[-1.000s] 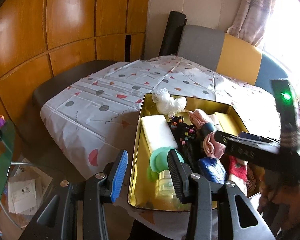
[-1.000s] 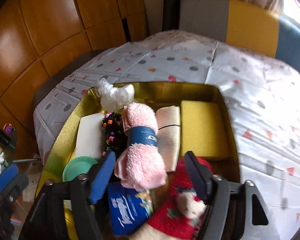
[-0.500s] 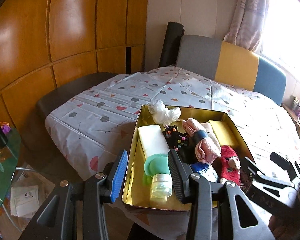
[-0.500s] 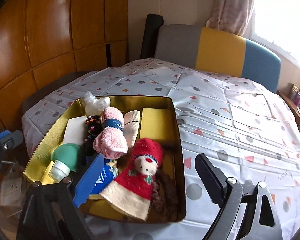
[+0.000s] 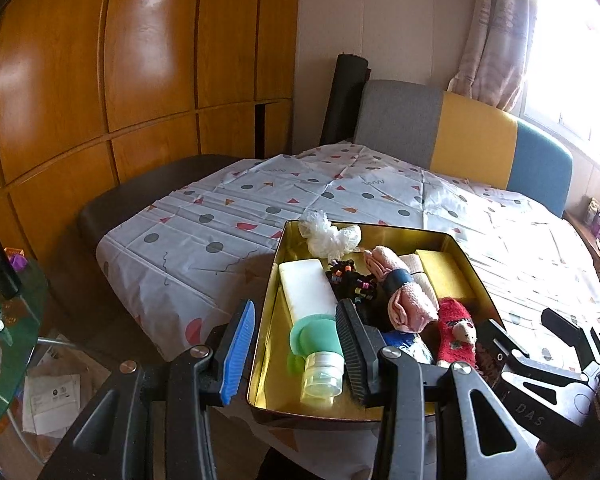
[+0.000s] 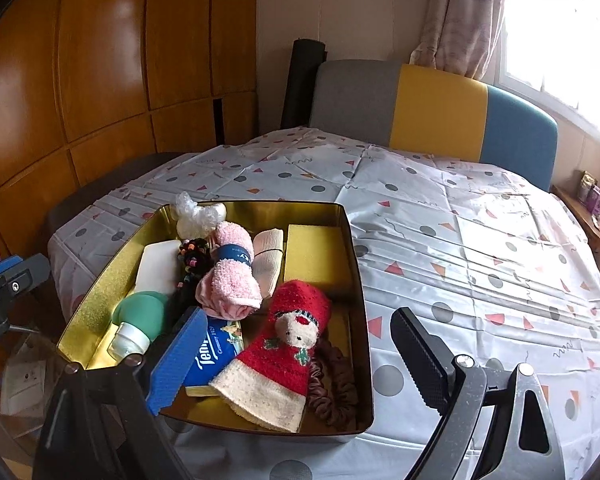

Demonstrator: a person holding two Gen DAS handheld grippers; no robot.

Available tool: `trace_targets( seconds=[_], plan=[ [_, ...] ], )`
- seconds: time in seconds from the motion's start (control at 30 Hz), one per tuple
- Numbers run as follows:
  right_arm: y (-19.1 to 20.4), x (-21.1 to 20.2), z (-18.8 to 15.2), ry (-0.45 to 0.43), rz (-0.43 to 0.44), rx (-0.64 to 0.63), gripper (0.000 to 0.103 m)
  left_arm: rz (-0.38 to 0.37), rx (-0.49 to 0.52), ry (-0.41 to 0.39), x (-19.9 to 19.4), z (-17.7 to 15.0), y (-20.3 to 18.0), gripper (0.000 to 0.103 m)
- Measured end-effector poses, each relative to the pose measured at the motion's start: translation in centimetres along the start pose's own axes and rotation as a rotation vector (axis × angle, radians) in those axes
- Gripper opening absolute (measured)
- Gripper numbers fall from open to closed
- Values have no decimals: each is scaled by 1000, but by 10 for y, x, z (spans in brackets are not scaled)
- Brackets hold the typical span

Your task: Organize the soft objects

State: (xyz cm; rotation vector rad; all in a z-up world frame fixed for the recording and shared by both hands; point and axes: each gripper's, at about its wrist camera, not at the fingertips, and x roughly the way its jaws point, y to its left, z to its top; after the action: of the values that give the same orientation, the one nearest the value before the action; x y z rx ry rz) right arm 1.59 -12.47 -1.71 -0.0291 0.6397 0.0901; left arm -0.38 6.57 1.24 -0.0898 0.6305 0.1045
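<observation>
A gold tin (image 6: 352, 264) sits on the patterned tablecloth (image 6: 440, 216). Lying in it are a pink rolled towel (image 6: 230, 276) with a blue band, a red Christmas sock (image 6: 288, 344), a yellow sponge (image 6: 314, 252), a beige rolled cloth (image 6: 269, 256) and a brown scrunchie (image 6: 332, 388). My right gripper (image 6: 298, 364) hangs open and wide above the sock at the tin's near end, touching nothing. My left gripper (image 5: 296, 354) is open at the tin's (image 5: 268, 308) near left corner, above a green bottle (image 5: 320, 352), and holds nothing.
The tin also holds a white block (image 6: 158, 264), beaded black hair ties (image 6: 192, 256), a blue tissue pack (image 6: 212, 356) and a crumpled plastic bag (image 6: 198, 216). A grey, yellow and blue bench back (image 6: 432, 108) stands behind the table. A glass side table (image 5: 4, 320) stands at left.
My right gripper has drawn back from deep inside the tin to its near end, and its jaws have widened. The red sock now lies free in the tin. The left gripper has barely shifted.
</observation>
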Motion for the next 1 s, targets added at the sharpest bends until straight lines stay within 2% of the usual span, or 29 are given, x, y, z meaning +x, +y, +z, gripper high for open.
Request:
trace_targets(
  seconds=[1.0],
  plan=[
    [1,0,-2,-2,-1,6,94,1,-4,23,3,-4,2,42]
  ],
)
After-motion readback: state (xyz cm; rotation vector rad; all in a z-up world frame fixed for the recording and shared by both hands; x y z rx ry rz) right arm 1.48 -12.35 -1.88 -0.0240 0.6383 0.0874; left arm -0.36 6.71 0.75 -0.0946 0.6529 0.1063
